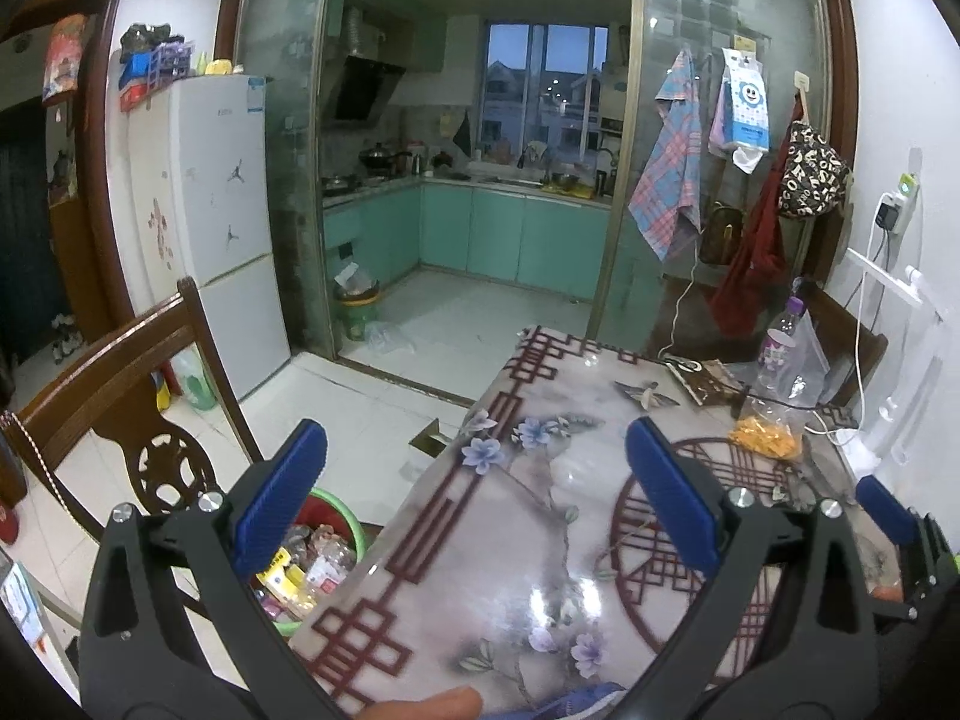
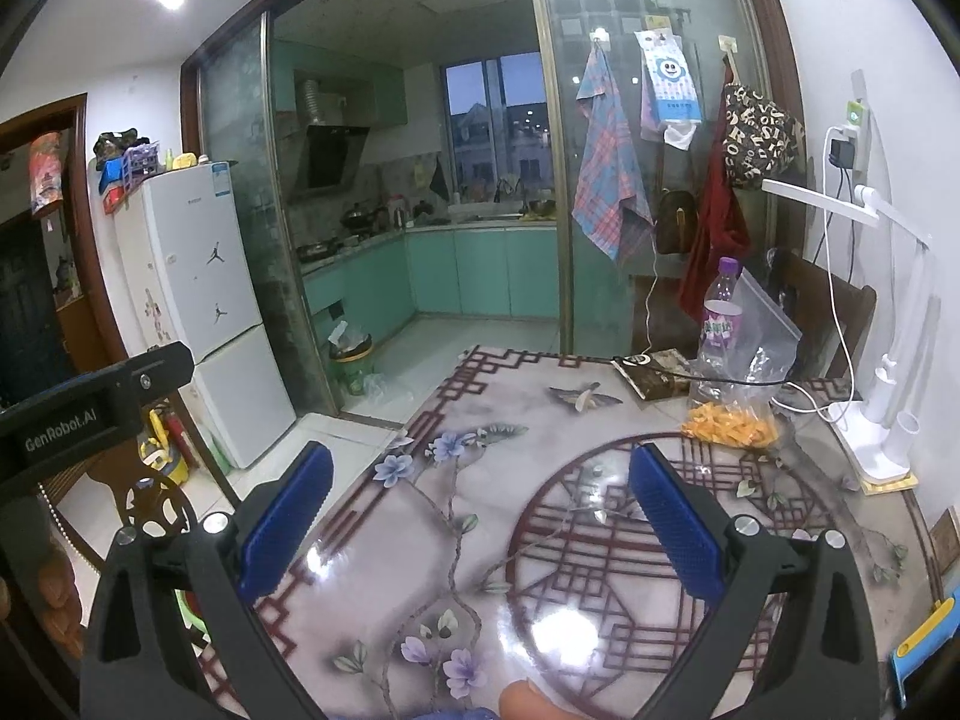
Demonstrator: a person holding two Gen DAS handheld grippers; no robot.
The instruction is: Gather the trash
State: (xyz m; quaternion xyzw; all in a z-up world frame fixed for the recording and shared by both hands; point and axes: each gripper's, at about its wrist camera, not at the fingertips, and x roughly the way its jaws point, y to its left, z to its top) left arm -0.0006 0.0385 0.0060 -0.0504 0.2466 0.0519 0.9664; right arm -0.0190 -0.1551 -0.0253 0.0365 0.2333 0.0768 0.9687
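My left gripper (image 1: 477,441) is open and empty above the near left part of the flower-patterned table (image 1: 510,540). Below its left finger a green bin (image 1: 336,510) on the floor holds several wrappers and plastic pieces. My right gripper (image 2: 480,462) is open and empty over the table's middle (image 2: 480,510). At the far right of the table stand a clear plastic bottle with a purple label (image 2: 720,318) and a clear bag with orange pieces (image 2: 732,420); both also show in the left wrist view, the bottle (image 1: 780,348) and the bag (image 1: 768,438). The right gripper's blue finger (image 1: 888,510) shows at the left view's right edge.
A wooden chair (image 1: 120,408) stands left of the table beside the bin. A dark booklet (image 2: 651,372), a black cable (image 2: 750,383) and a white desk lamp (image 2: 882,432) sit at the table's far right. A fridge (image 2: 192,312) and another green bin (image 2: 351,366) stand farther back.
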